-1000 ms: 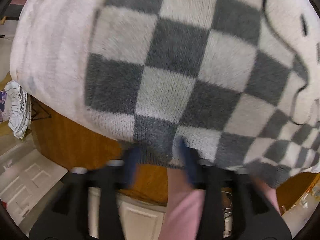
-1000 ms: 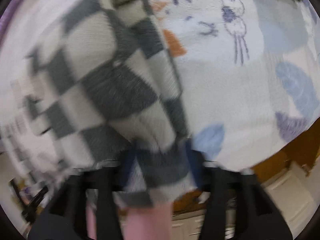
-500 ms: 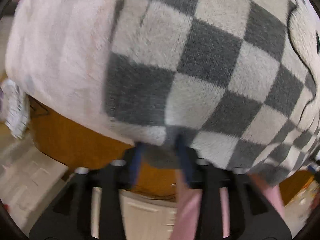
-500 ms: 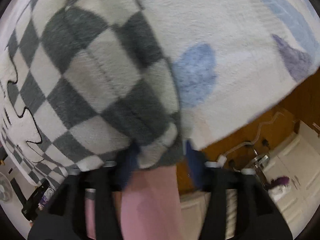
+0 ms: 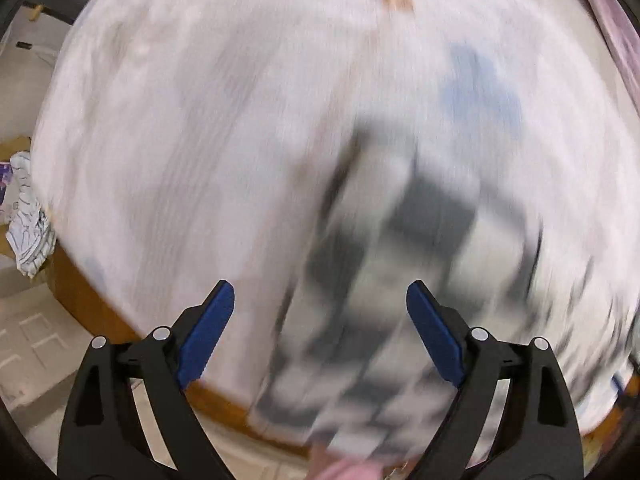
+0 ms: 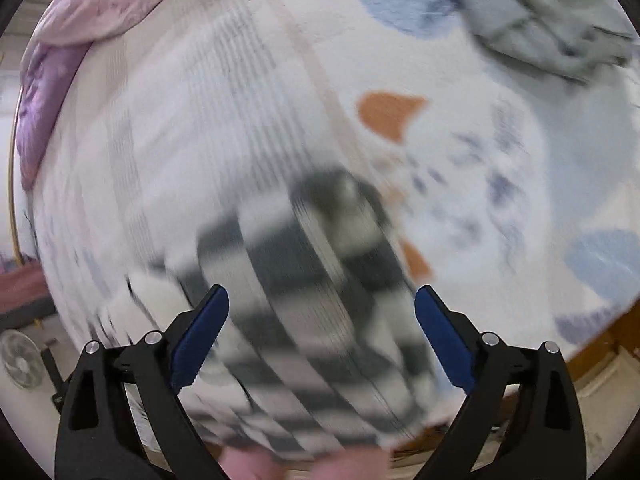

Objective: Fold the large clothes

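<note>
A grey-and-white checkered knit garment [image 5: 400, 264] lies on a white patterned bed cover [image 5: 180, 120], blurred by motion in both views. It also shows in the right wrist view [image 6: 304, 280]. My left gripper [image 5: 320, 312] is open and empty, its blue pads spread wide just above the garment's near part. My right gripper [image 6: 320, 316] is open and empty too, above the garment's near edge. Nothing sits between either pair of jaws.
A pink-purple quilt [image 6: 80, 20] lies at the bed's far left and a grey-green cloth [image 6: 540, 20] at the far right. The wooden bed edge [image 5: 88, 304] runs below. A crumpled white cloth [image 5: 28, 216] lies on the floor and a fan [image 6: 20, 364] stands at left.
Both grippers were shut on the checkered garment's edge and have let go; both now stand wide open. The garment has dropped onto the bed and both views have swung fast.
</note>
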The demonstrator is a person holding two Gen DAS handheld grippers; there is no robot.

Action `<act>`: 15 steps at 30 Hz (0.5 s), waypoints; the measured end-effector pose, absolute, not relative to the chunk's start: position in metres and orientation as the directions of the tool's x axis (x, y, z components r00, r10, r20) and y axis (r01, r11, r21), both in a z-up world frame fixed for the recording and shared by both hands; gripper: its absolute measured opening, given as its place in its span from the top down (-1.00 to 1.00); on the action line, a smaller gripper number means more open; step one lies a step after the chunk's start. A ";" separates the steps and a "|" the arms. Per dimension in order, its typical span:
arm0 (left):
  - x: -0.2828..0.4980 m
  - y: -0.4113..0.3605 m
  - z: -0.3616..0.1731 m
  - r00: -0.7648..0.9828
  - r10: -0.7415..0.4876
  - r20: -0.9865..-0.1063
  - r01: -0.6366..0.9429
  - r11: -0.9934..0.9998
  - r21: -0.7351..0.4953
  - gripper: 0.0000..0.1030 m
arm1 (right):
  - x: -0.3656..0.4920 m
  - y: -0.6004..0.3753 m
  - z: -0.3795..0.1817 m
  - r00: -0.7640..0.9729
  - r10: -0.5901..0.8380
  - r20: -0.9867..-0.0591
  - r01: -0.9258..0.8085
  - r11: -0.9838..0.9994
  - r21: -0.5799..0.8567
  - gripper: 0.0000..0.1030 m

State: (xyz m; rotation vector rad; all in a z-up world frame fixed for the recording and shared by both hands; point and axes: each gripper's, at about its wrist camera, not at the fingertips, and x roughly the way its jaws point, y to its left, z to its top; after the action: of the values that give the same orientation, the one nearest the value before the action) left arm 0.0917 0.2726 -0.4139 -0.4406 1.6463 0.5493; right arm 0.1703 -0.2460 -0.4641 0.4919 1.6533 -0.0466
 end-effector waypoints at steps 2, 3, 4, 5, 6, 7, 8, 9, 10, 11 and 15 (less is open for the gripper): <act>0.118 0.279 -0.430 -0.103 -0.027 -0.994 -0.596 0.802 0.040 -0.59 | 0.194 -0.250 -0.490 -0.097 0.296 -0.950 0.385 0.891 0.239 -0.74; 0.129 0.278 -0.440 -0.078 -0.059 -0.995 -0.597 0.802 -0.001 -0.03 | 0.201 -0.250 -0.503 -0.092 0.319 -0.943 0.411 0.875 0.256 -0.29; 0.135 0.276 -0.450 -0.081 -0.079 -0.994 -0.601 0.799 -0.014 0.23 | 0.207 -0.249 -0.512 -0.075 0.353 -0.933 0.439 0.852 0.286 0.20; 0.138 0.274 -0.456 -0.089 -0.073 -0.993 -0.605 0.796 -0.005 0.32 | 0.208 -0.248 -0.519 -0.079 0.362 -0.929 0.466 0.837 0.286 0.25; 0.142 0.269 -0.456 -0.084 -0.054 -0.995 -0.596 0.803 0.007 0.42 | 0.208 -0.250 -0.524 -0.072 0.350 -0.934 0.503 0.821 0.270 0.34; 0.146 0.265 -0.451 -0.082 -0.016 -0.996 -0.572 0.819 0.034 0.53 | 0.207 -0.250 -0.523 -0.060 0.336 -0.940 0.519 0.815 0.258 0.42; 0.146 0.260 -0.444 -0.074 0.000 -0.997 -0.568 0.822 0.042 0.55 | 0.201 -0.244 -0.517 -0.050 0.320 -0.946 0.516 0.819 0.250 0.46; 0.144 0.260 -0.433 -0.047 -0.001 -0.999 -0.588 0.808 0.027 0.57 | 0.199 -0.242 -0.508 -0.030 0.300 -0.953 0.498 0.831 0.246 0.50; 0.139 0.258 -0.424 -0.027 -0.010 -1.000 -0.615 0.788 0.009 0.57 | 0.198 -0.243 -0.499 -0.015 0.287 -0.958 0.482 0.842 0.245 0.52; 0.136 0.254 -0.415 -0.010 -0.019 -1.000 -0.642 0.766 -0.008 0.58 | 0.195 -0.241 -0.488 0.006 0.280 -0.960 0.482 0.840 0.248 0.53; 0.146 0.263 -0.399 0.015 -0.027 -1.000 -0.689 0.724 -0.030 0.59 | 0.195 -0.256 -0.479 0.048 0.335 -0.941 0.583 0.755 0.299 0.59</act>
State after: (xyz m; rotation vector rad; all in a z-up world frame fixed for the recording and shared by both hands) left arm 0.1461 0.2633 -0.3987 -0.6193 1.4835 0.5697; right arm 0.1952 -0.2562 -0.4786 0.7665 1.5572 -0.2206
